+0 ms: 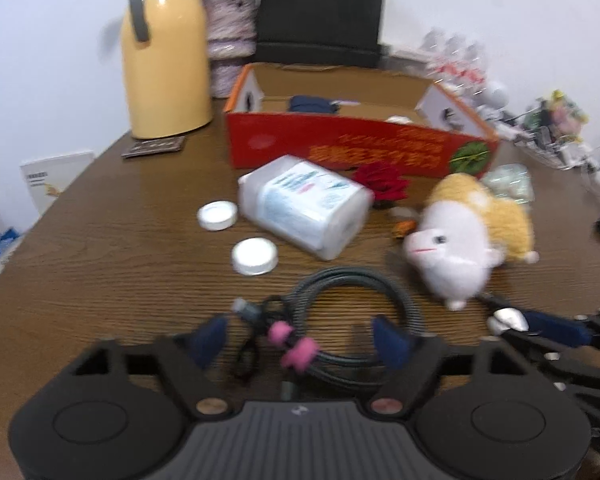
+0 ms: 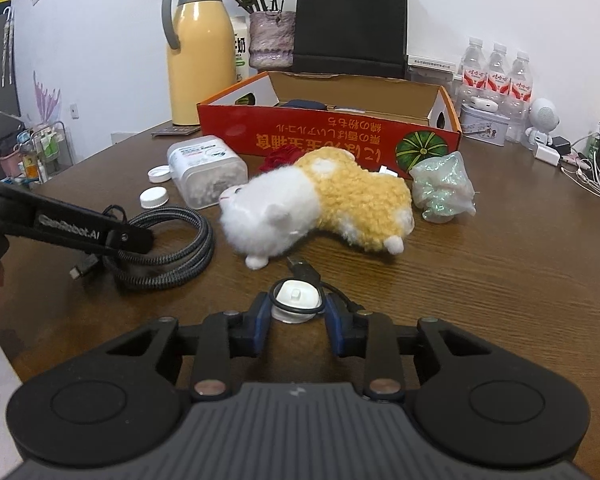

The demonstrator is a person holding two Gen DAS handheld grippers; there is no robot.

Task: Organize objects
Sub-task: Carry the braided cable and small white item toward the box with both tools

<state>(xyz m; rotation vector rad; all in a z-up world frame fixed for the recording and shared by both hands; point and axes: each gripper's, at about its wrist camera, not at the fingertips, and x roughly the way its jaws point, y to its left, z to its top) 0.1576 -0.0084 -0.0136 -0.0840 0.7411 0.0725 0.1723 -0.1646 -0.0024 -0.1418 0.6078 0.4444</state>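
A coiled grey braided cable [image 1: 352,292] with pink ties lies on the brown table [image 1: 120,264]. My left gripper [image 1: 300,340] stands open over its near side, and neither blue pad touches it. In the right wrist view that cable [image 2: 168,248] lies under the left gripper's finger [image 2: 80,232]. My right gripper [image 2: 298,314] is shut on a small white round charger puck [image 2: 296,298] with a thin black cord wound around it. The same puck [image 1: 508,318] shows at the right edge of the left wrist view. Behind stands an open red cardboard box [image 2: 328,136] with dark items inside.
A white-and-yellow plush toy [image 2: 320,204], a clear labelled container [image 2: 204,168], two white caps [image 2: 154,197], a red fabric rose [image 1: 382,182] and a glittery crumpled bag [image 2: 442,188] lie before the box. A yellow thermos [image 2: 198,60], black bag [image 2: 350,24] and water bottles [image 2: 496,72] stand behind.
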